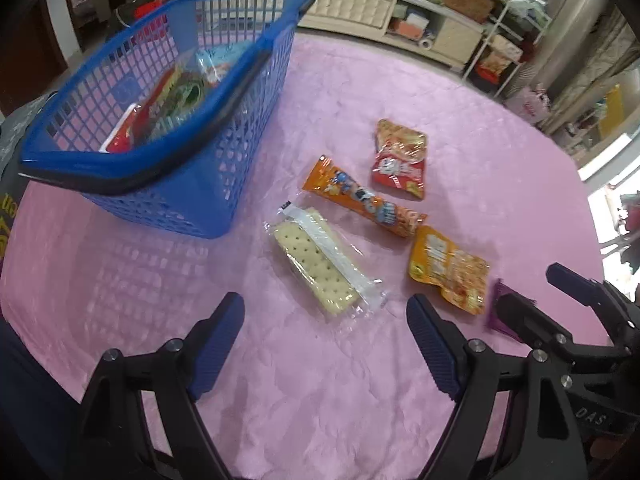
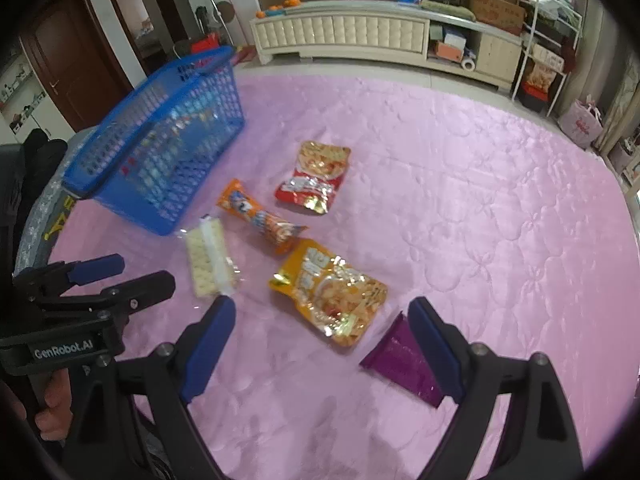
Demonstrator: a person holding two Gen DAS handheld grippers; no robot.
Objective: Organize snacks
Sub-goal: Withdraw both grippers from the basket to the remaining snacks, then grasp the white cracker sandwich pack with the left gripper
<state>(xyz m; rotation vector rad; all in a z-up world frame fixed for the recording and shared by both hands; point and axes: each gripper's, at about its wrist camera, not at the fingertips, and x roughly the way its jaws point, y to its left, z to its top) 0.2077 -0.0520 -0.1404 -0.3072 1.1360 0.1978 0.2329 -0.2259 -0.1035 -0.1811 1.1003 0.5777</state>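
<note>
A blue mesh basket [image 1: 240, 136] [image 2: 192, 184] stands at the left of the pink cloth and holds several snack packs. On the cloth lie a clear cracker pack [image 1: 316, 264] [image 2: 208, 260], an orange tube snack [image 1: 360, 196] [image 2: 260, 218], a red pack [image 1: 400, 160] [image 2: 316, 176], an orange-yellow pack [image 1: 448, 272] [image 2: 332, 292] and a purple pack [image 1: 494, 308] [image 2: 400, 356]. My left gripper [image 1: 326, 316] is open just short of the cracker pack. My right gripper [image 2: 322, 318] is open over the orange-yellow pack, its right finger beside the purple pack.
The pink quilted cloth [image 2: 480, 220] covers the whole work surface. A cream cabinet [image 2: 340, 36] and shelves [image 2: 548, 48] stand beyond its far edge. A dark door [image 2: 68, 64] is at the far left. Each gripper shows in the other's view: the right one [image 1: 560, 304], the left one [image 2: 120, 272].
</note>
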